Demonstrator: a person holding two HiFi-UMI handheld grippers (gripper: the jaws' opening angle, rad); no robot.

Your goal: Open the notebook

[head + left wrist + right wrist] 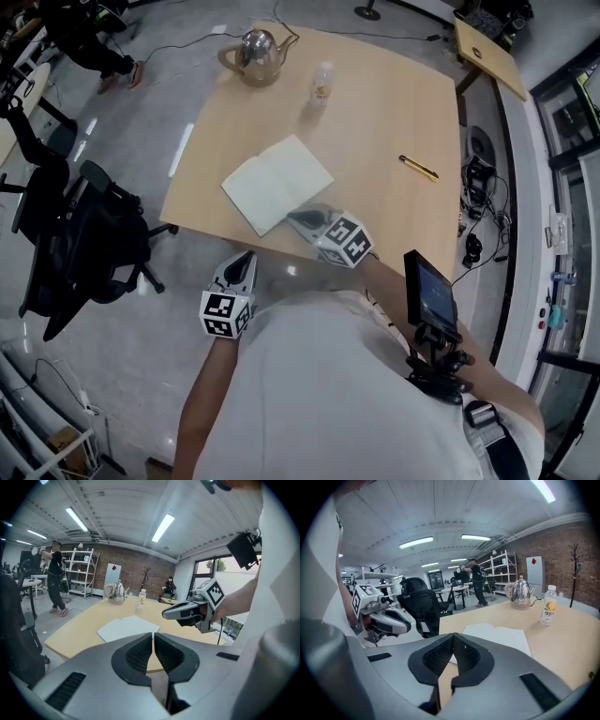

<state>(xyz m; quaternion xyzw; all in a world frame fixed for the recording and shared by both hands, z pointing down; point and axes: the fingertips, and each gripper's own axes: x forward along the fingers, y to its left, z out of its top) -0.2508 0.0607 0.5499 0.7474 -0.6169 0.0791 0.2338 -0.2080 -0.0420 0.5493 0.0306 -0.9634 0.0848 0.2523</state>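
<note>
The notebook (277, 183) lies open on the wooden table (394, 112), its pale blank pages facing up. It also shows in the left gripper view as the notebook (126, 627) and in the right gripper view as the notebook (501, 637). My right gripper (292, 217) hovers at the notebook's near corner, shut, with nothing between the jaws (453, 636). My left gripper (246, 255) is off the table, just in front of its near edge, also shut and empty (153, 634).
A metal kettle (255, 52) and a small bottle (322, 82) stand at the far side of the table. A yellow and black pen (418, 167) lies to the right. A black office chair (84, 234) stands left of the table, and a person stands beyond it.
</note>
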